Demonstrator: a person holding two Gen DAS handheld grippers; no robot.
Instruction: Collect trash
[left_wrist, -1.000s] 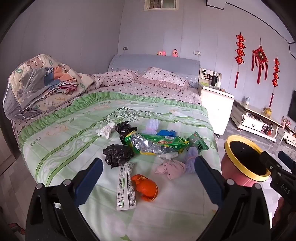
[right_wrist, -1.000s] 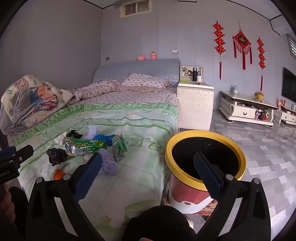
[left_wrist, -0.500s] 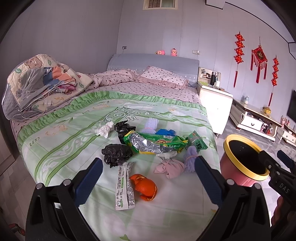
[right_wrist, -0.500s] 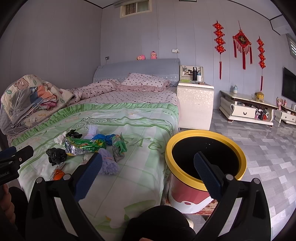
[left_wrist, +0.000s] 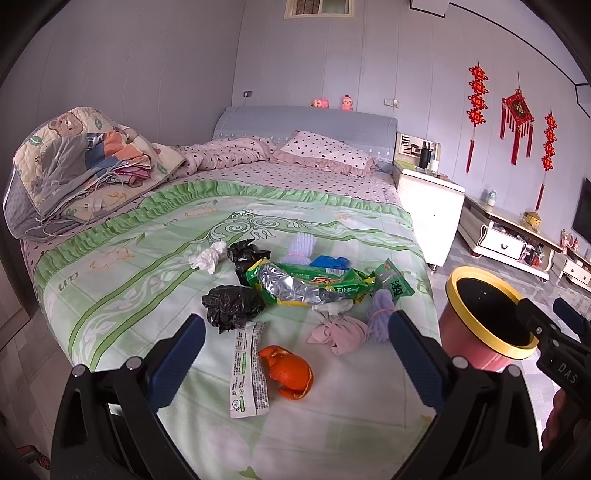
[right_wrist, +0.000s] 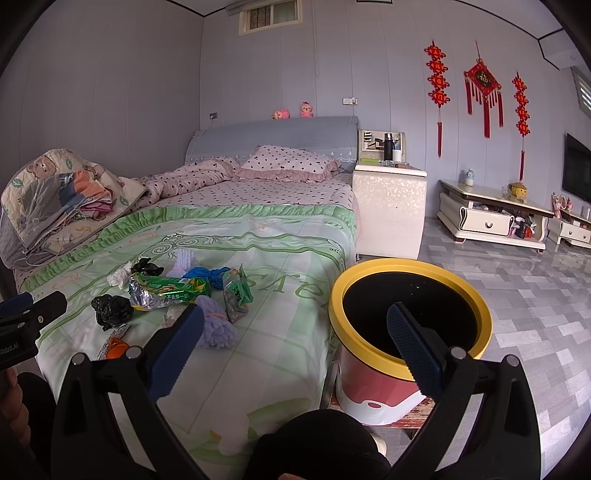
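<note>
Several pieces of trash lie in a cluster on the green bedspread (left_wrist: 122, 273): an orange peel (left_wrist: 290, 373), a white wrapper (left_wrist: 248, 369), a black bag (left_wrist: 231, 306), a green foil snack bag (left_wrist: 306, 282), a pink cloth wad (left_wrist: 338, 334) and a purple bundle (left_wrist: 380, 319). My left gripper (left_wrist: 295, 350) hovers open over the bed's near end, just above the peel and wrapper. My right gripper (right_wrist: 295, 336) is open too, held between the bed edge and the yellow-rimmed pink bin (right_wrist: 406, 321), whose dark inside shows. Neither holds anything.
The bin (left_wrist: 487, 317) stands on the floor beside the bed's right edge. A folded quilt (left_wrist: 74, 166) and pillows sit at the bed's far end. A white nightstand (right_wrist: 389, 210) and low cabinet (right_wrist: 491, 218) line the wall. A dark knee (right_wrist: 317, 446) shows below.
The left gripper has shifted slightly, so the trash cluster sits a little higher and further left in its view. The right gripper has barely moved. Both stay open.
</note>
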